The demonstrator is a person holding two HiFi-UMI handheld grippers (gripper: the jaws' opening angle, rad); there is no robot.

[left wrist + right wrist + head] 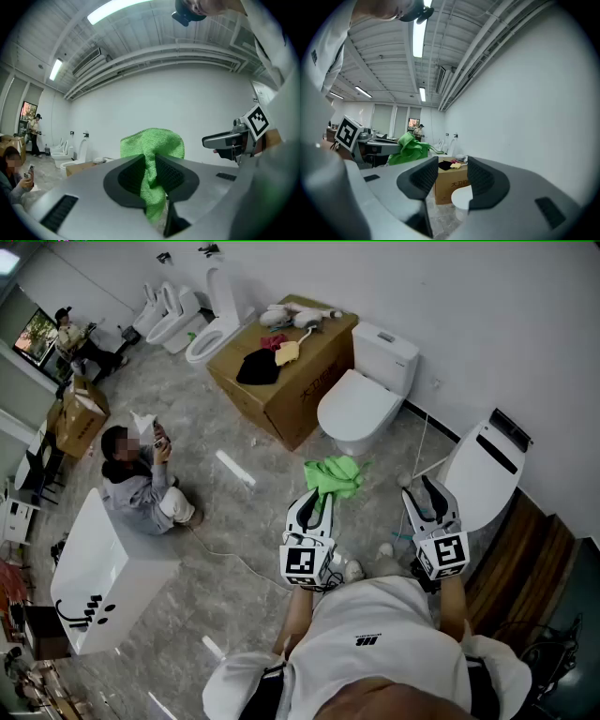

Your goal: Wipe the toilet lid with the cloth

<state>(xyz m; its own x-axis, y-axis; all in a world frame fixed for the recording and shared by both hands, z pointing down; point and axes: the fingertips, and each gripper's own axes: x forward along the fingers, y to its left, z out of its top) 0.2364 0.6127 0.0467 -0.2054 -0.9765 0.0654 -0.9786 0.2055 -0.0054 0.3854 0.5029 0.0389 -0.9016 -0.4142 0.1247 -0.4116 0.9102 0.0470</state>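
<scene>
A white toilet with its lid (356,407) down stands against the wall ahead of me. My left gripper (322,495) is held in the air before it, shut on a green cloth (334,474) that bunches up above the jaws. In the left gripper view the green cloth (152,152) is pinched between the two pads. My right gripper (423,487) is open and holds nothing, level with the left one and to its right. Through its jaws the right gripper view shows the toilet lid (461,199) and the green cloth (408,147) on the left.
A cardboard box (286,367) with clothes on top stands left of the toilet. A second white toilet (483,474) is close on the right by a wooden platform (525,554). A person (141,479) sits on the floor at left, near a white tub (103,568).
</scene>
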